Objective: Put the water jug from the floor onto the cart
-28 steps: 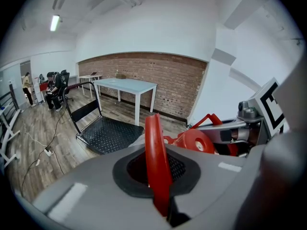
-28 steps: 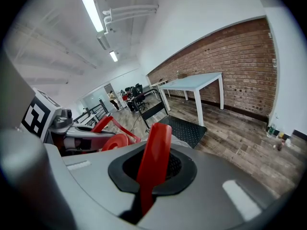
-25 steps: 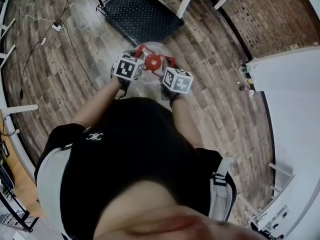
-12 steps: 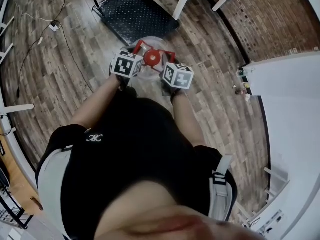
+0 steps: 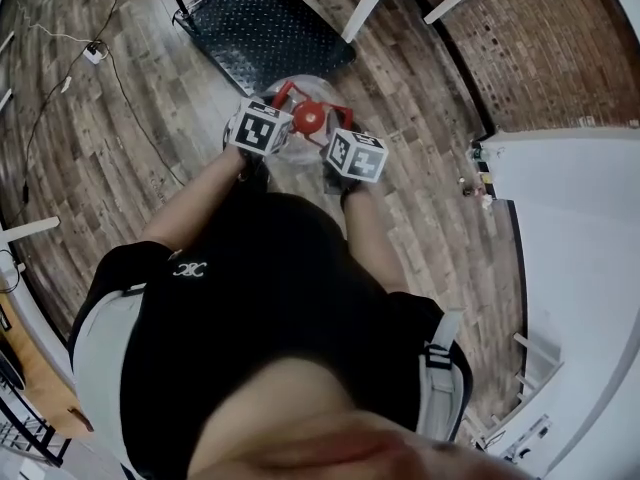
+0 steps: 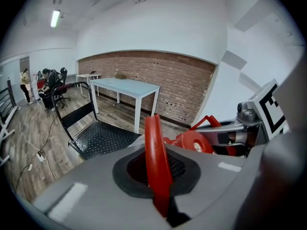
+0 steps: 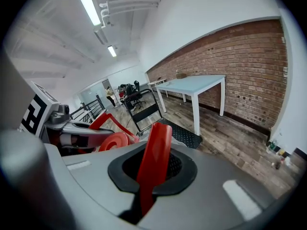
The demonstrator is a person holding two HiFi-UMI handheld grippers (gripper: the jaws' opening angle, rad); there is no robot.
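Both jaw pairs are clenched on the red handle [image 6: 154, 143] of the water jug [image 5: 298, 90]. The left gripper [image 6: 156, 176] pinches one strap of the handle edge-on between its pads, and the right gripper [image 7: 152, 174] pinches the opposite strap in the same way. The jug is upright, long axis vertical, with the red cap [image 5: 308, 118] uppermost and midway between the two grippers, so the load hangs below and slightly ahead of both sets of jaws. All positions are referenced to the cart [image 5: 268, 30]. The jug lies just short of the cart's open end, the end opposite its push handle [image 6: 78, 117], and is not yet over the deck. The deck extends away from the jug along the line in which both grippers point. The head view does not show whether the jug's base is clear of the floor [image 5: 140, 138], because the grippers and cap cover it. The left gripper sits marginally nearer the cart than the right, but the difference is small, and the two are judged to share the load evenly. The coming move calls for a straight forward carry with enough lift to pass the base over the deck edge, both grippers advancing together so that the straps do not twist in the pads
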